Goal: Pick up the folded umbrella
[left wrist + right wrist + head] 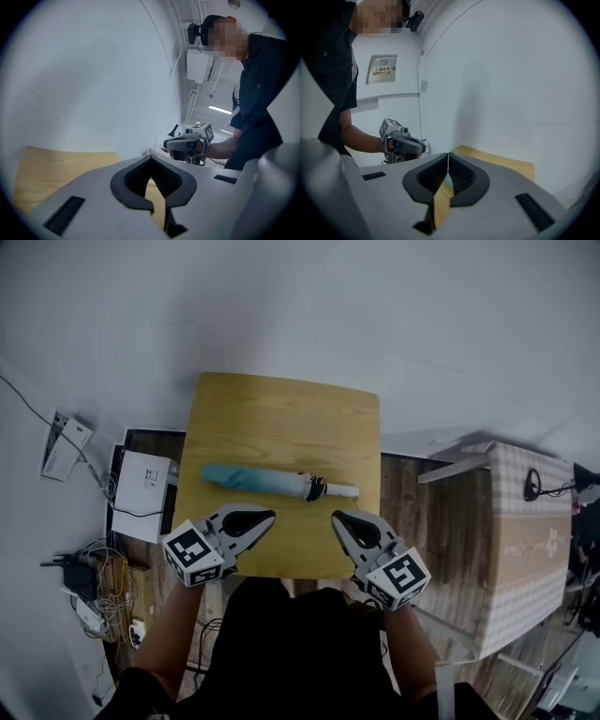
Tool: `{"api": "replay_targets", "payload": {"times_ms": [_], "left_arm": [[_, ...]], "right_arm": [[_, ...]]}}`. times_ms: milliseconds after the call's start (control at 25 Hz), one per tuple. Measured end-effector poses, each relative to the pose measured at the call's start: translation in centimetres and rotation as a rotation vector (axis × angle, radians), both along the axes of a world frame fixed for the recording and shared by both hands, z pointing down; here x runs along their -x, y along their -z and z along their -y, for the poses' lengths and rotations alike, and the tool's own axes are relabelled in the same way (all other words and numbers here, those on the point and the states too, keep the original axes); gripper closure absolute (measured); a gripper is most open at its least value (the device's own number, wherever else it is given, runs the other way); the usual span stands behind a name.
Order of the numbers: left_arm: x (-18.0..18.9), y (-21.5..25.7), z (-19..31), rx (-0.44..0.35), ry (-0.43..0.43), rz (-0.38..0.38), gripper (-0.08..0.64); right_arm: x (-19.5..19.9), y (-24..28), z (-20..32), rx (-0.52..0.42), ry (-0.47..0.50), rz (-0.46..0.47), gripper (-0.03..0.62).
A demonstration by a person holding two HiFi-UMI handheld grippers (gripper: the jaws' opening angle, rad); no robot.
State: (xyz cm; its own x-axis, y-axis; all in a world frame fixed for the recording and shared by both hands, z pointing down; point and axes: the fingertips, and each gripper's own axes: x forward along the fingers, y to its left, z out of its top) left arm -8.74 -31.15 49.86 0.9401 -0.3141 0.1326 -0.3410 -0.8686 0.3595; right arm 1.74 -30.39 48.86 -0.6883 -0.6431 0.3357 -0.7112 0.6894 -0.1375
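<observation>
Umbrella [253, 480], teal, folded, apparently pale-handled at its right end, is lying across the square wooden table [281, 409]. Left gripper [268, 518] and right gripper [337, 518] are hovering near the table's front edge, jaws closed on nothing. Approach is beginning; next, one gripper's jaws need opening around the umbrella.

Teal folded umbrella [258, 480]; yellow wood-grain table [281, 418]; grey left tool [271, 517] and right tool [337, 517], black-and-white marker cubes [195, 557].

Closed left tool [151, 158] above wooden table [56, 164]
</observation>
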Motion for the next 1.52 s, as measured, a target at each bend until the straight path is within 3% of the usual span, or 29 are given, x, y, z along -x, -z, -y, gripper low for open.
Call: {"api": "replay_targets", "payload": {"times_ms": [200, 320, 680, 800, 1040, 1240, 1520], "left_arm": [[0.5, -1.1, 3.1, 0.016, -0.018, 0.006, 0.551], [0.3, -2.3, 4.1, 0.014, -0.009, 0.057, 0.551], [-1.3, -6.6, 5.2, -0.108, -0.005, 0.419, 0.551], [-1.4, -8.2, 5.7, -0.124, -0.027, 0.535, 0.5], [-1.2, -11.7, 6.9, -0.169, -0.13, 0.776, 0.387], [-1.5, -14.7, 7.8, -0.255, -0.253, 0.942, 0.287], [-2.1, -19.0, 7.5, -0.213, -0.428, 1.043, 0.207]], "right_arm": [[-0.2, -1.0, 2.1, 0.036, -0.043, 0.01, 0.572], [-0.8, -2.1, 2.7, 0.051, -0.037, 0.002, 0.572], [-1.9, -3.9, 5.1, 0.071, 0.067, 0.065, 0.572], [-2.2, -4.6, 5.8, 0.091, 0.091, 0.048, 0.572], [-2.2, -6.5, 6.7, 0.125, 0.128, 0.081, 0.572], [-3.0, -7.7, 7.4, 0.141, 0.112, 0.085, 0.572], [-4.8, -9.4, 7.6, 0.179, 0.063, 0.108, 0.572]]}}
